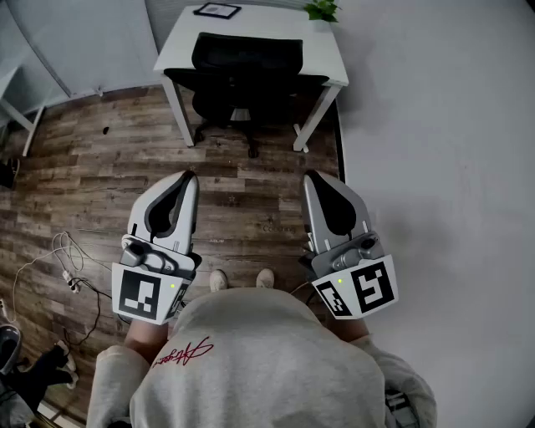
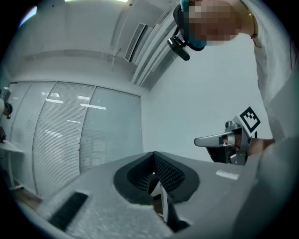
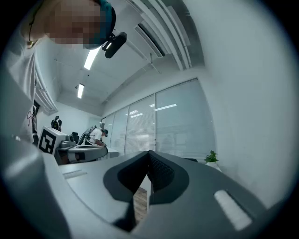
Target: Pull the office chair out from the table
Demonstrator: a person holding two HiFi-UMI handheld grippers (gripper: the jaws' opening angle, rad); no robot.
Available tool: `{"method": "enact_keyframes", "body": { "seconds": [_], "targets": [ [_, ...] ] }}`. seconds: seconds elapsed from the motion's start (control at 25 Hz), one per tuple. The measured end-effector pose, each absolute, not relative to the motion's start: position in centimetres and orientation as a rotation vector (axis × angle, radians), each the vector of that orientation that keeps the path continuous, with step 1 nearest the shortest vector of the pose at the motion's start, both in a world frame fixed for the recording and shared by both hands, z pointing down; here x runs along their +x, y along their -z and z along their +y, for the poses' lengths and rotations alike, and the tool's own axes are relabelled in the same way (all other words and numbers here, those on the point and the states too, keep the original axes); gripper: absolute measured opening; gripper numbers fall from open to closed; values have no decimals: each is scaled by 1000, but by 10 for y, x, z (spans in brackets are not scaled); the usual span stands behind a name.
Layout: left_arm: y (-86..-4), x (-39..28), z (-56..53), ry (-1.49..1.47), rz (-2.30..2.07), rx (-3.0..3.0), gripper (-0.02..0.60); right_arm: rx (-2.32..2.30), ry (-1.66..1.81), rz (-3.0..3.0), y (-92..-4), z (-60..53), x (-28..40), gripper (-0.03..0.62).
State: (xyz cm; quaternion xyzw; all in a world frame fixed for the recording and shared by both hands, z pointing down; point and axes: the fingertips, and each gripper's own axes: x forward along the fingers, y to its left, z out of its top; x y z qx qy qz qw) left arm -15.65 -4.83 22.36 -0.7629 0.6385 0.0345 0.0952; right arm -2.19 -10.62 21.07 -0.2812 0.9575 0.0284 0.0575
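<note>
The office chair (image 1: 246, 57) is sitting tucked under the surface (image 1: 259, 25), well ahead, centred between the left gripper (image 1: 190, 176) and right gripper (image 1: 309, 178), fingers (image 1: 185, 202) closed, empty.

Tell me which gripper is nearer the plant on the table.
Right. The right gripper sits almost straight below the plant in the head view; the left gripper is farther off to the left.

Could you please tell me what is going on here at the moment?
A person stands on the wood floor with the left gripper and the right gripper held out in front, both shut and empty. The office chair is tucked under the white table ahead, well clear of both grippers. The pull has not yet begun.
</note>
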Motion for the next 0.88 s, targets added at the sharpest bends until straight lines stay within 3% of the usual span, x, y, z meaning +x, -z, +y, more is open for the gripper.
{"method": "enact_keyframes", "body": {
  "seconds": [0.88],
  "targets": [
    [-227,-158,-36,-97,1881,-2284,-5,-918,-104,2884,-217,-95,-21,2]
  ]
}}
